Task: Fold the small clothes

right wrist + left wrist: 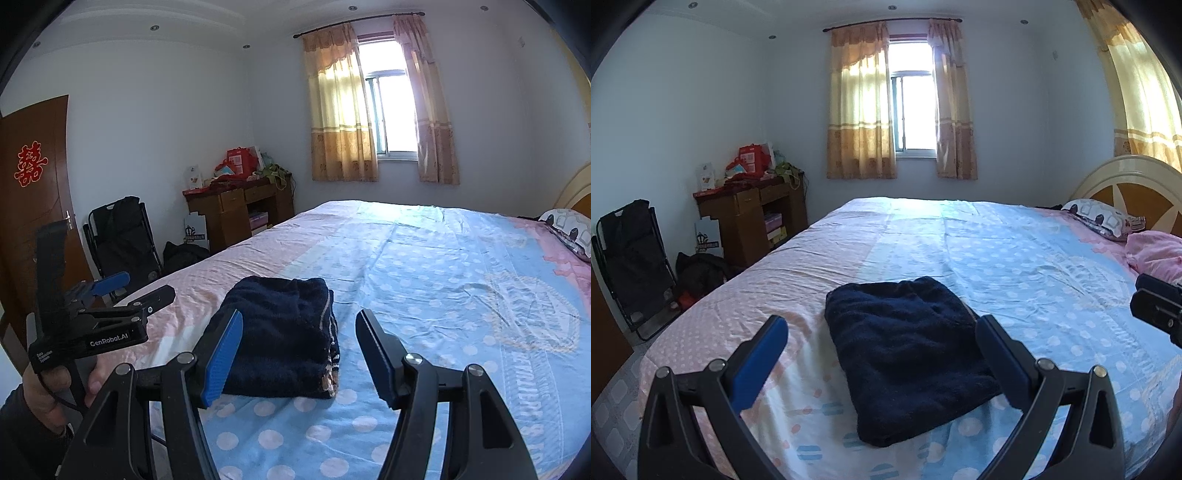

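I hold both claws released, empty, above the bed. The folded dark garment lies just ahead of my left claw, long axis running away from it. My right claw sees it slightly left, equally near.

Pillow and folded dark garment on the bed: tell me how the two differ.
The pillow is pale with a dark printed pattern; the garment is plain navy with a fuzzy nap. The pillow lies at the far end by the headboard; the garment lies near, in front of both open grippers. Both rest on the bedsheet, touched by neither gripper.
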Tool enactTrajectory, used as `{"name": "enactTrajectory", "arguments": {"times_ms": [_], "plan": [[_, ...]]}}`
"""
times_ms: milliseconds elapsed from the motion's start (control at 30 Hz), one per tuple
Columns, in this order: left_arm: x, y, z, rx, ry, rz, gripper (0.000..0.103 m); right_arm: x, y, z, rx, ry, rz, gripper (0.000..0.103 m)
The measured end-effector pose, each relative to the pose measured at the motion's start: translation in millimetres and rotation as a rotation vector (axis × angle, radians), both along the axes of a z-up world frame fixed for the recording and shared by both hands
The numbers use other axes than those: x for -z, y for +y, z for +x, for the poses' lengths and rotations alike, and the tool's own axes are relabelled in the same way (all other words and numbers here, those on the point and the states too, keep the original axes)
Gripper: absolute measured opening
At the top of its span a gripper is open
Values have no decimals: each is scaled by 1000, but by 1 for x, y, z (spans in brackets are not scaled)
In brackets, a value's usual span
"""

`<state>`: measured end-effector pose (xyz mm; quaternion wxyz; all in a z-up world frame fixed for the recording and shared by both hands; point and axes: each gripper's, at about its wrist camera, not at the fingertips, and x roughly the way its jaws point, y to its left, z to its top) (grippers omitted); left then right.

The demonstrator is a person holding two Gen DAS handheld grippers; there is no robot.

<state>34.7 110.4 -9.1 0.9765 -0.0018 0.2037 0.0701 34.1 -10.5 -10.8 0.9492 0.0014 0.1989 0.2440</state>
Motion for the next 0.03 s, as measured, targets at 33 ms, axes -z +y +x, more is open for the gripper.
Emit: {"name": "enactTrajectory", "arguments": {"times_ms": [33], "plan": [[1,-1,0,3,0,0,103,0,0,0,1,3,1,65]]}}
